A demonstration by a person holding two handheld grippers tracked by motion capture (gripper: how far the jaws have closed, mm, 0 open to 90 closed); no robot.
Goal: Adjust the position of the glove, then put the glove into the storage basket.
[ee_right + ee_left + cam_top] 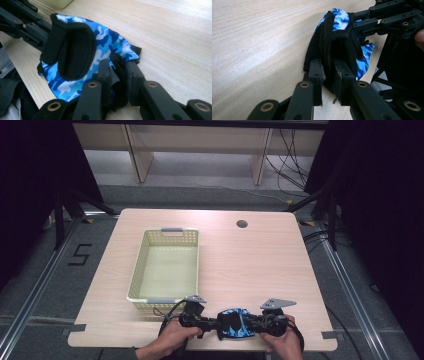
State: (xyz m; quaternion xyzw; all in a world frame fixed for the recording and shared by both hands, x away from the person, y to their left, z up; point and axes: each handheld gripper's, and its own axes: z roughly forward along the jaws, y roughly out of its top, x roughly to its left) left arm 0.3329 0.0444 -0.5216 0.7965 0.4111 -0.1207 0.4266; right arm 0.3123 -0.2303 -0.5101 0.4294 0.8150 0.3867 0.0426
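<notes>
Two black two-jaw grippers, the left gripper point(212, 324) and the right gripper point(252, 324), each pinch shut on an edge of the soft blue camouflage fabric glove with black trim point(235, 322) at the pale wooden table's point(250, 265) six o'clock edge; judged light, limp and droopy, it handles best by its thicker black hems.

Blue camouflage glove point(235, 323) with black trim.
It sits bunched near the table's front edge, pinched at both ends.
</notes>
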